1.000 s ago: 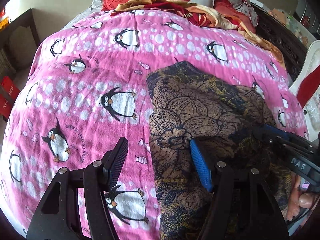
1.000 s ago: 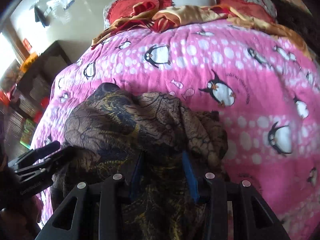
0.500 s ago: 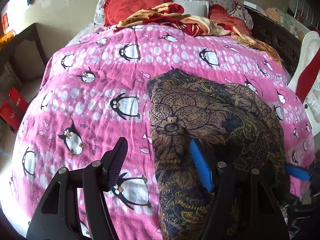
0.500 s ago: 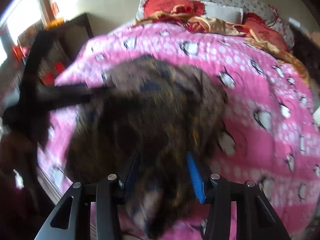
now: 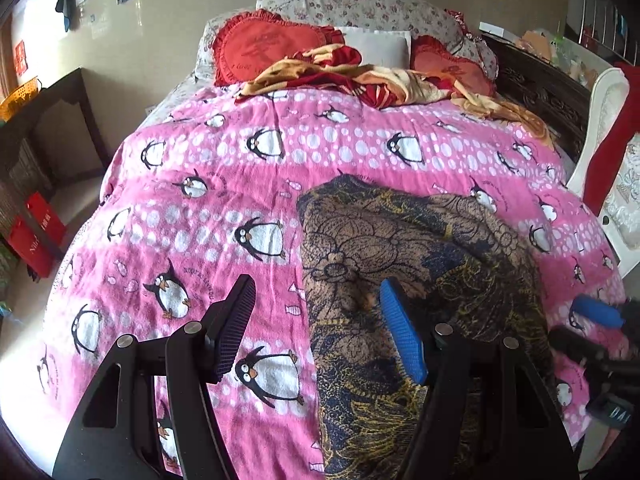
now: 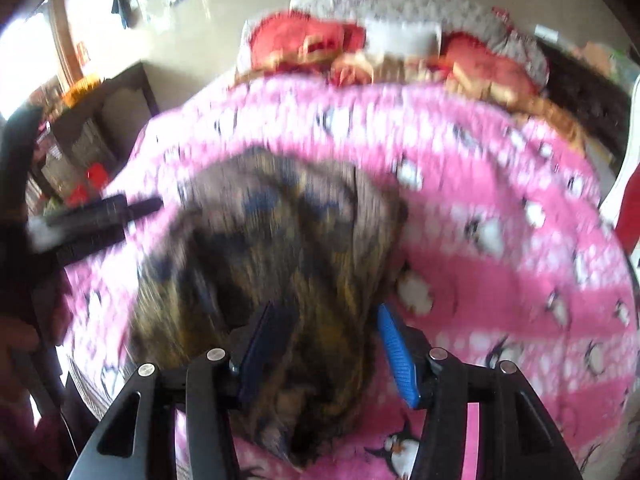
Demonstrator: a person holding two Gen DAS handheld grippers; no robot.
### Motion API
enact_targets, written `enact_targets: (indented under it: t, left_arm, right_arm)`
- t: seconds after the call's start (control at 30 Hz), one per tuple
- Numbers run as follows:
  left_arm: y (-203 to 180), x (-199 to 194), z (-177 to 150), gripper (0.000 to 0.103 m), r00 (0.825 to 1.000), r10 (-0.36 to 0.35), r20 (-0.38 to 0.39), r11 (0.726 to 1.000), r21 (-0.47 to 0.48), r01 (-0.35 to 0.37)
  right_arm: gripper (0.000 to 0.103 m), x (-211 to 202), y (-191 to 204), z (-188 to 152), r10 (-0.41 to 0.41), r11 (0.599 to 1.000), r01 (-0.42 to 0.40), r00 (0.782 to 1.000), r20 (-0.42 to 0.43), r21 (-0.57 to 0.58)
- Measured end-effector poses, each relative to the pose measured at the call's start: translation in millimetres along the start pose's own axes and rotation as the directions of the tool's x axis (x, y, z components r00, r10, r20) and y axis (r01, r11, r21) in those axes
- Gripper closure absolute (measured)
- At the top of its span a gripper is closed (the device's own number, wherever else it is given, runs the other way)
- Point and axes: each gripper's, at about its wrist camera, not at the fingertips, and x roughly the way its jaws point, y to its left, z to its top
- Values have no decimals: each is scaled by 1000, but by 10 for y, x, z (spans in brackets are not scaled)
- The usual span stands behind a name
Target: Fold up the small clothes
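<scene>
A dark brown and navy floral garment point(image 5: 404, 264) lies folded in a heap on the pink penguin blanket point(image 5: 224, 200). My left gripper point(image 5: 316, 284) hangs open above the garment's left edge, its blue pad over the cloth and its black pad over the blanket, with nothing held. In the blurred right wrist view the same garment point(image 6: 280, 232) lies under my right gripper point(image 6: 330, 308), whose jaws are opening. The cloth shows between its pads, but they do not press on it. The right gripper's blue pad point(image 5: 596, 314) shows at the garment's right side.
Red cushions point(image 5: 264, 50) and a crumpled red and yellow blanket point(image 5: 360, 80) lie at the head of the bed. A dark side table point(image 5: 48, 120) stands on the left, with red bags point(image 5: 38, 232) on the floor. A white chair point(image 5: 600, 128) stands on the right.
Both grippers have drawn back and risen from the garment. The right gripper's jaws have widened and let go of the bunched cloth, which now lies on the blanket. The left gripper stays open.
</scene>
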Motion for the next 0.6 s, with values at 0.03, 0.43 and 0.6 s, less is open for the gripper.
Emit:
enact_targets:
  t: [0.03,0.43,0.6]
  left_arm:
    - [-3,-24,12,38,1000,0,7,1000,2,0]
    - [-12,-114,44,38,1000,11,22,1000,19,-11]
    - [2,-87,27,38,1000,9,13,1000,6,-9]
  right_arm:
    - [47,-51,5,56,-5,1000,5,1000,29,6]
    - [32,0,213,405,-67,997,63,991,118,35]
    - [24,73,234,389,-89,995,85,990,110,42]
